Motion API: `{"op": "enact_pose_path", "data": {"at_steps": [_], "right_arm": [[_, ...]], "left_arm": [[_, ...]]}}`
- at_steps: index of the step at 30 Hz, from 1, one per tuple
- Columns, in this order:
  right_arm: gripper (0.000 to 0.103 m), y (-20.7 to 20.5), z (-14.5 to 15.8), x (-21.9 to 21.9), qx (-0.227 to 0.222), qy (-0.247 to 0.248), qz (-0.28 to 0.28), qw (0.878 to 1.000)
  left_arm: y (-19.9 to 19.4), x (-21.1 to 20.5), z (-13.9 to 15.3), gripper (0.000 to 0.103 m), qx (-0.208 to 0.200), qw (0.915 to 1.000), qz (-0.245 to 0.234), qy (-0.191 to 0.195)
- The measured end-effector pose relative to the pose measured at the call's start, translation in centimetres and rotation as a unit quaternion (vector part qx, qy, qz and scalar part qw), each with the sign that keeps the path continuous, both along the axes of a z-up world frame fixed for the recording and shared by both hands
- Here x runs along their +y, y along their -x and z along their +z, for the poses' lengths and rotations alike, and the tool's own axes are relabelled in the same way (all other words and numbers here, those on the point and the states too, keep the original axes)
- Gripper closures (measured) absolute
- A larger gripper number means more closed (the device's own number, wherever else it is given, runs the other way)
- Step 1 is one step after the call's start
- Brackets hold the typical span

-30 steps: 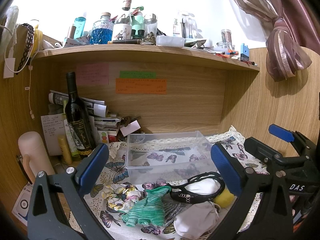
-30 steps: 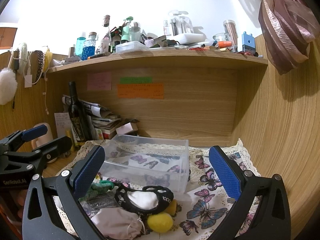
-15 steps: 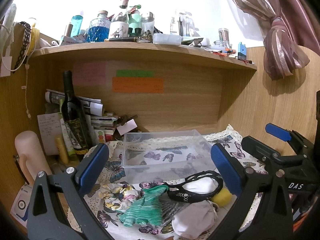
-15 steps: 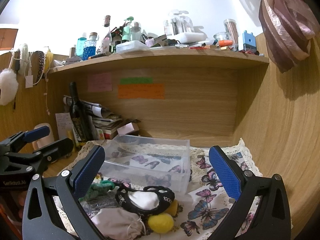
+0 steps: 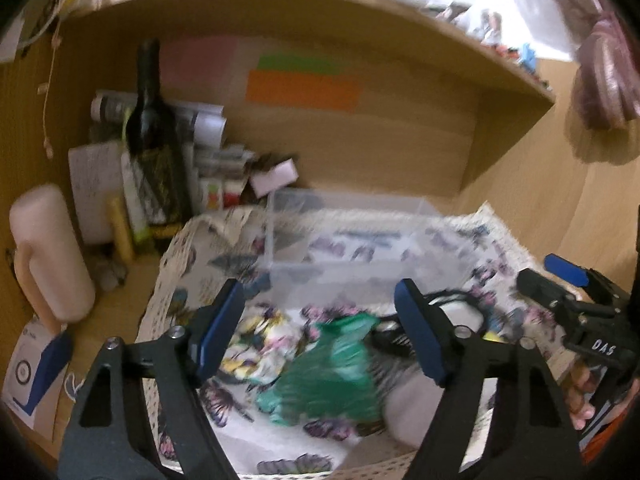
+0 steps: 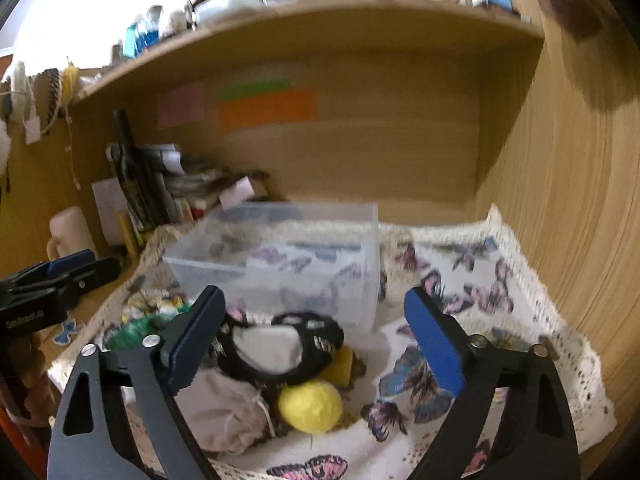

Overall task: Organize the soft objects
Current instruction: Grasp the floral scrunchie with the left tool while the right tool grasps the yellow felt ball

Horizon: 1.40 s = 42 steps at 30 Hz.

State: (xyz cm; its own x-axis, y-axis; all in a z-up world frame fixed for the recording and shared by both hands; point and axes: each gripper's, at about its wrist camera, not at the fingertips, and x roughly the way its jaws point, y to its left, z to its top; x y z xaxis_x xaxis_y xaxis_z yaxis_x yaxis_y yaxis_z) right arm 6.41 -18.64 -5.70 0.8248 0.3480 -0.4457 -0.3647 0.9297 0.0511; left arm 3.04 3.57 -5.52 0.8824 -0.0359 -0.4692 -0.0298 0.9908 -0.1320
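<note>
1. Here, both views are blurred; the left hand-held gripper (image 5: 320, 328) has its blue pads spread apart with nothing between them; it hangs above a green cloth (image 5: 328, 372) and a flowered scrunchie (image 5: 260, 340), both lying on the butterfly cloth (image 5: 192, 240) that covers the bench (image 5: 108, 312).
2. The right hand-held gripper (image 6: 316, 340) is likewise open and empty; below it lie a black-rimmed white pad (image 6: 276, 346), a yellow ball (image 6: 310, 406) just beside it, and a pale drawstring pouch (image 6: 224, 412) touching the pad's near edge.
3. A clear plastic box (image 6: 288, 256) stands on the butterfly cloth just behind the heap of soft things; its inside looks bare apart from the pattern showing through.
4. To the left of the box a dark wine bottle (image 5: 154, 136) stands upright against papers (image 5: 200, 120); a pale pink jug (image 5: 48, 252) sits nearer the edge.
5. Pink, green and orange notes (image 6: 266, 110) are stuck to the back wall under the cluttered shelf (image 6: 304, 12).
</note>
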Motion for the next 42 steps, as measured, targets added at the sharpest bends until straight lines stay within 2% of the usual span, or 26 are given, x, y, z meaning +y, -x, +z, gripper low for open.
{"op": "enact_pose_path", "data": {"at_steps": [5, 11, 15, 20, 23, 25, 29, 32, 33, 37, 42], "right_arm": [[0.026, -0.7, -2.1, -0.2, 0.036, 0.017, 0.004, 0.999], [0.031, -1.3, -4.3, -0.2, 0.08, 0.025, 0.014, 0.996], [0.032, -1.5, -5.2, -0.2, 0.099, 0.033, 0.015, 0.994], [0.039, -1.7, -6.1, -0.3, 0.121, 0.032, 0.02, 0.992], [0.044, -2.2, -6.8, -0.4, 0.137, 0.028, 0.024, 0.99], [0.047, -2.4, -7.1, -0.4, 0.147, 0.02, 0.031, 0.988], [0.062, -2.6, -7.5, -0.3, 0.158, 0.018, 0.046, 0.986], [0.063, -2.3, -7.4, -0.1, 0.152, 0.023, 0.047, 0.987], [0.063, -2.1, -7.3, -0.2, 0.149, 0.024, 0.046, 0.987], [0.063, -1.4, -6.3, -0.9, 0.131, 0.025, 0.033, 0.991], [0.063, -1.1, -4.9, -2.2, 0.107, 0.021, 0.011, 0.994]], "left_arm": [[-0.8, 1.4, -2.4, 0.036, 0.048, 0.9987, 0.014, 0.006], [-1.7, 2.3, -5.1, 0.036, 0.097, 0.9949, 0.026, 0.012], [-2.1, 3.1, -6.0, 0.036, 0.111, 0.9923, 0.048, 0.024], [-2.8, 4.4, -6.1, 0.036, 0.114, 0.9903, 0.075, 0.028], [-3.9, 4.9, -7.0, 0.038, 0.132, 0.9877, 0.078, 0.031], [-4.5, 5.1, -7.6, 0.047, 0.15, 0.9852, 0.075, 0.036], [-4.7, 5.4, -8.0, 0.055, 0.16, 0.9829, 0.083, 0.04], [-4.7, 5.5, -8.4, 0.079, 0.165, 0.9822, 0.082, 0.037], [-4.7, 5.5, -8.5, 0.09, 0.168, 0.9822, 0.071, 0.044], [-4.1, 5.3, -8.5, 0.093, 0.16, 0.9838, 0.067, 0.046], [-3.0, 4.6, -7.0, 0.094, 0.134, 0.9884, 0.062, 0.035]]}}
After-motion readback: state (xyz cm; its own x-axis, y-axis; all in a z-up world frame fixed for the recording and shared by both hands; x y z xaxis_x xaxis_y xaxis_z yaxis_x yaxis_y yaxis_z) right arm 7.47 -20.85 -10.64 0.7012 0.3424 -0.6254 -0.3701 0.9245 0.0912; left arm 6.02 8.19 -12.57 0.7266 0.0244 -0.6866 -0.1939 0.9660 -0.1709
